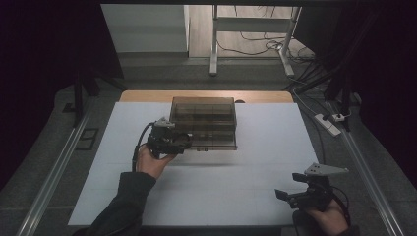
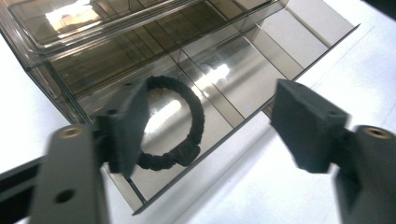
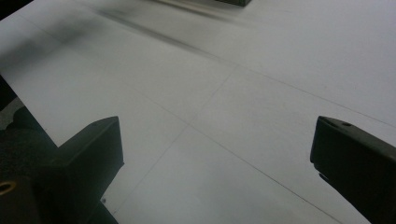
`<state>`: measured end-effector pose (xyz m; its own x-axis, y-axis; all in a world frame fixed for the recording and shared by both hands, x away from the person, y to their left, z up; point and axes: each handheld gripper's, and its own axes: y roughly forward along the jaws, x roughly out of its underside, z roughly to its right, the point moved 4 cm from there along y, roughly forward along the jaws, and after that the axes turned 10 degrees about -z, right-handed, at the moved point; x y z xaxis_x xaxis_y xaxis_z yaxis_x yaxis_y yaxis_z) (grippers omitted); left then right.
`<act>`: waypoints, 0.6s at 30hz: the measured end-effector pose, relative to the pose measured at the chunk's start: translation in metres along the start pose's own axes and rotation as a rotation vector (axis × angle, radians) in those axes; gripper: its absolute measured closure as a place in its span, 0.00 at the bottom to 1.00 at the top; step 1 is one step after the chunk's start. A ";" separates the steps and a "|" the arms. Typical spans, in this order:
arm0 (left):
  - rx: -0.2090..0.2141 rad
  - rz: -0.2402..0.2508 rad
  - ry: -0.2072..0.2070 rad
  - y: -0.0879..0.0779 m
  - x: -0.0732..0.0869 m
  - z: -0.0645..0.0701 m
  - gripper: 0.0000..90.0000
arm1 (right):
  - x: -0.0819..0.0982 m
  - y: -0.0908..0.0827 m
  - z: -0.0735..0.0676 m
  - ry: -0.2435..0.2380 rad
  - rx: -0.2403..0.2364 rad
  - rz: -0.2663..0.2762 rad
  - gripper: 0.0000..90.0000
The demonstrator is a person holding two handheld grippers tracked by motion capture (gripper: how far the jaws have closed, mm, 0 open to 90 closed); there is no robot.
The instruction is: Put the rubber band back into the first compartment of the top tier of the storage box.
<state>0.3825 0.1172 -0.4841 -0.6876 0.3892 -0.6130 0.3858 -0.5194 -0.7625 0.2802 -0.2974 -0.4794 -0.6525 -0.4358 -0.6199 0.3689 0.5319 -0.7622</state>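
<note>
One black braided bracelet [image 2: 170,126] lies in the pulled-out bottom drawer [image 2: 243,79] of one smoky organizer [image 1: 202,118]. The left gripper [image 2: 210,126] hangs over it, jaws apart and empty. The right gripper [image 3: 210,158] gapes over bare white table [image 3: 224,93], well away.

The left gripper [image 1: 183,142] has its jaws wide apart. The right gripper [image 1: 284,192] also gapes, held low.

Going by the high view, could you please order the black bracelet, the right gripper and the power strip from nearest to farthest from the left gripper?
1. Black bracelet: in the open drawer, just under the left gripper.
2. Right gripper: near the table's right front.
3. Power strip: on the floor, far right.
</note>
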 end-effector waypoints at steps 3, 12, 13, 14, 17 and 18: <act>0.013 0.005 0.001 -0.001 0.001 0.001 0.23 | 0.000 0.000 0.000 0.000 -0.001 0.000 0.03; 0.029 -0.009 0.038 -0.002 0.004 0.008 0.13 | 0.000 0.000 0.000 0.002 0.001 0.001 0.03; 0.024 -0.012 0.045 -0.002 0.005 0.009 0.11 | 0.000 0.000 0.000 0.002 0.001 0.001 0.03; 0.012 -0.015 0.053 -0.001 0.005 0.010 0.10 | 0.000 0.000 0.000 0.002 0.001 0.001 0.03; 0.010 -0.021 0.066 -0.002 0.006 0.012 0.05 | 0.000 0.000 0.000 0.003 0.000 0.001 0.03; 0.017 -0.016 0.066 -0.002 0.007 0.013 0.05 | 0.000 0.000 0.000 0.003 0.000 0.001 0.03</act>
<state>0.3688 0.1112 -0.4838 -0.6510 0.4466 -0.6138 0.3644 -0.5254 -0.7689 0.2804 -0.2975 -0.4793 -0.6536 -0.4332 -0.6206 0.3699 0.5325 -0.7613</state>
